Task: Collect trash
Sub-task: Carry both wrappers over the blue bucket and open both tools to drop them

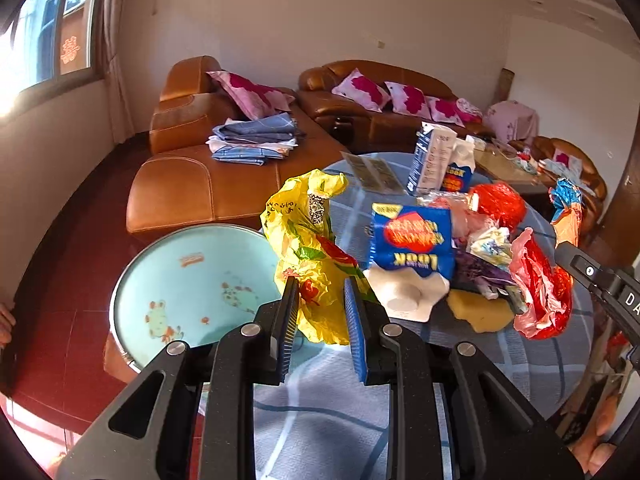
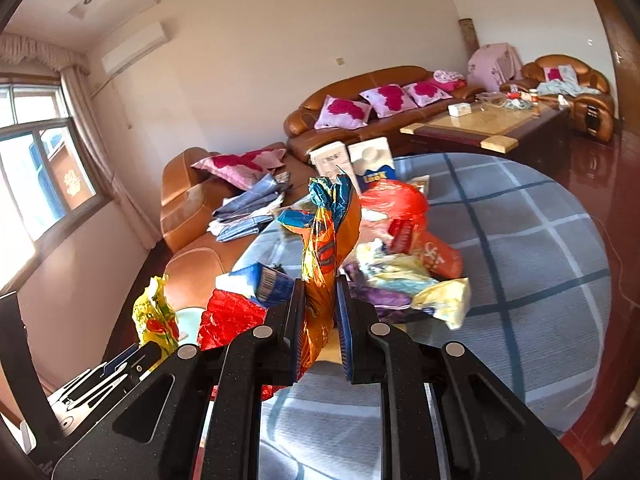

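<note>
Now the left tongs (image 1: 322, 300) pinch a yellow bag (image 1: 308, 232), lifted clear of the table (image 1: 560, 344) at frame centre. Likewise the right tongs (image 2: 320, 304) clamp an orange wrapper (image 2: 326, 240), probably for binning.

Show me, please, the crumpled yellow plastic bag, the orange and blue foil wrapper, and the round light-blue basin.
crumpled yellow plastic bag (image 1: 304, 236), left wrist view, middle.
orange and blue foil wrapper (image 2: 326, 248), right wrist view, middle.
round light-blue basin (image 1: 192, 288), left wrist view, inside bottom.

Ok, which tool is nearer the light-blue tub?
Left. The left tool, clamped on the yellow bag, is right beside the tub; the right tool, holding an orange wrapper, is farther across the table.
</note>
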The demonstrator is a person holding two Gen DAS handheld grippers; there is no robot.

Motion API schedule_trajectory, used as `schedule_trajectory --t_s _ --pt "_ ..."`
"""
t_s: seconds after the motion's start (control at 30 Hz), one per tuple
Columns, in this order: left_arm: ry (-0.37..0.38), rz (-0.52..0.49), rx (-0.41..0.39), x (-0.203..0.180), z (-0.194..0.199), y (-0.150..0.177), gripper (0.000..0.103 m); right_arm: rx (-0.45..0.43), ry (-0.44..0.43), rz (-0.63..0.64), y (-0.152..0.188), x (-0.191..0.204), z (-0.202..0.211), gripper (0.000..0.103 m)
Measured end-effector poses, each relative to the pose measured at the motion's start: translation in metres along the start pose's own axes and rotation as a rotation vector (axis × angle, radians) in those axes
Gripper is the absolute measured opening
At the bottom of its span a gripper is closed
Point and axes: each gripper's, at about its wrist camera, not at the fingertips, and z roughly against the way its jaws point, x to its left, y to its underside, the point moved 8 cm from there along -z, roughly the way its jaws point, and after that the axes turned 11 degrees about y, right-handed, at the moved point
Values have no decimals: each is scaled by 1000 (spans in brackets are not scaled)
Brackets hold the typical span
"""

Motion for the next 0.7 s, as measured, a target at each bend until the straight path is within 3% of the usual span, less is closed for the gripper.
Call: schedule_trajectory --t_s 0.33,0.7 --pt "-38 21 -31 27 23 2 23 -2 -45 65 6 34 8 16" --pt "-113 88 -44 81 44 8 23 30 -115 155 22 99 -4 16"
